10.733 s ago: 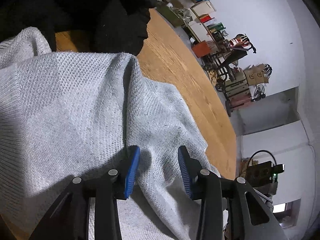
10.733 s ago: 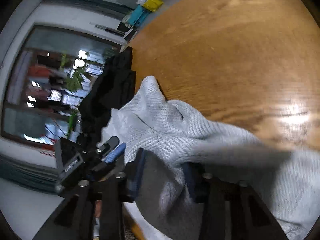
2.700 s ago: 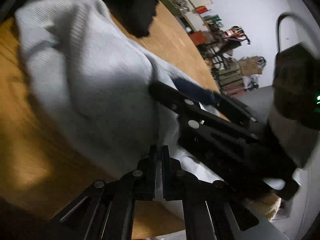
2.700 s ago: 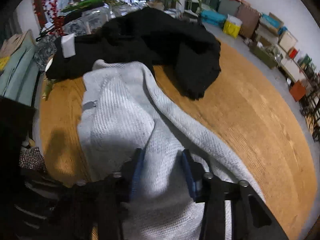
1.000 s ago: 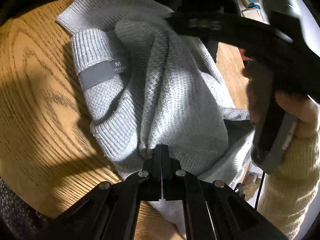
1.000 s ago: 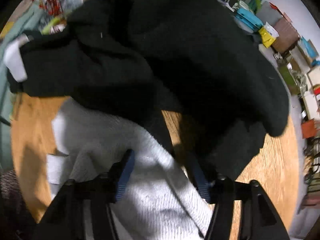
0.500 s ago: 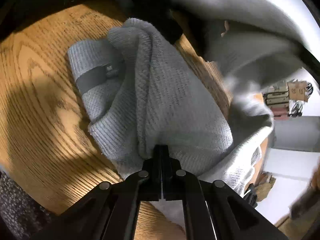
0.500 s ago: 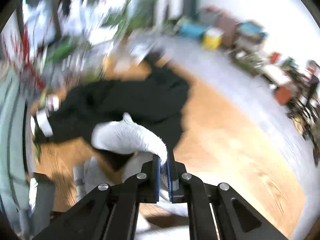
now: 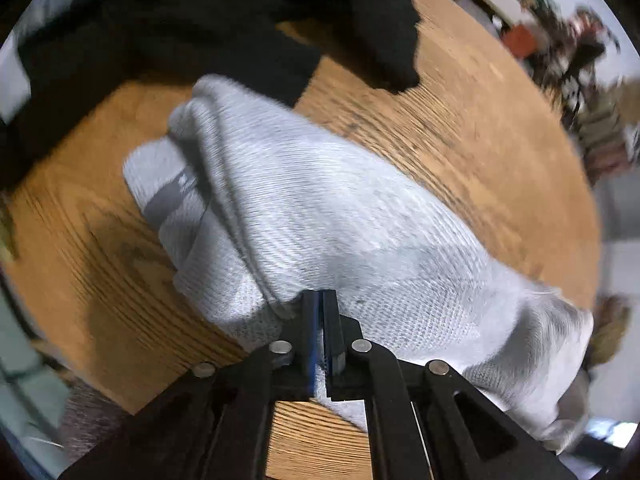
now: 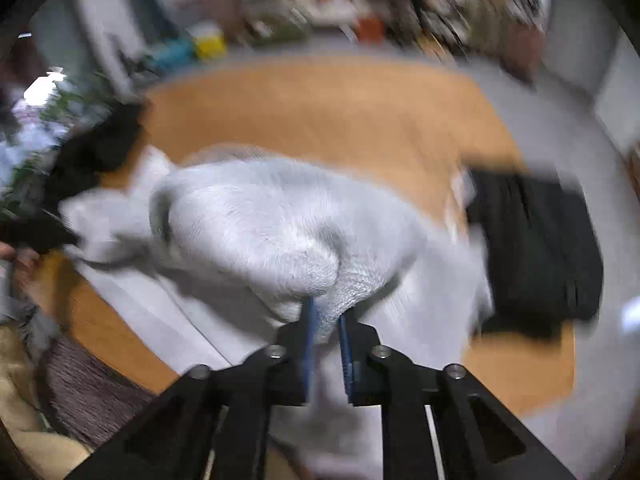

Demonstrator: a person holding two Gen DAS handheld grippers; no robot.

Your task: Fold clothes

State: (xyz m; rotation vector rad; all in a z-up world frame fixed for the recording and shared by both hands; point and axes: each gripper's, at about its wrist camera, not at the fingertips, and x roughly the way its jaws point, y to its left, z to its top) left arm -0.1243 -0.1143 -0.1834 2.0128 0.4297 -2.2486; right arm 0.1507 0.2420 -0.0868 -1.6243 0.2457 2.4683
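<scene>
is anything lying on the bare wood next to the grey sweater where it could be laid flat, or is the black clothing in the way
Partly. The grey sweater has bare wooden table beside it, but the black clothing lies at its far end, and a dark folded garment lies beside its other side. Both tools already grip it.

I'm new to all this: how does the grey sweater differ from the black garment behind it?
The grey knit sweater is light and clamped in the left gripper, with a fold between the opening jaws of the right gripper. The black garment is dark and no gripper touches it. Both lie crumpled on the wooden table.
</scene>
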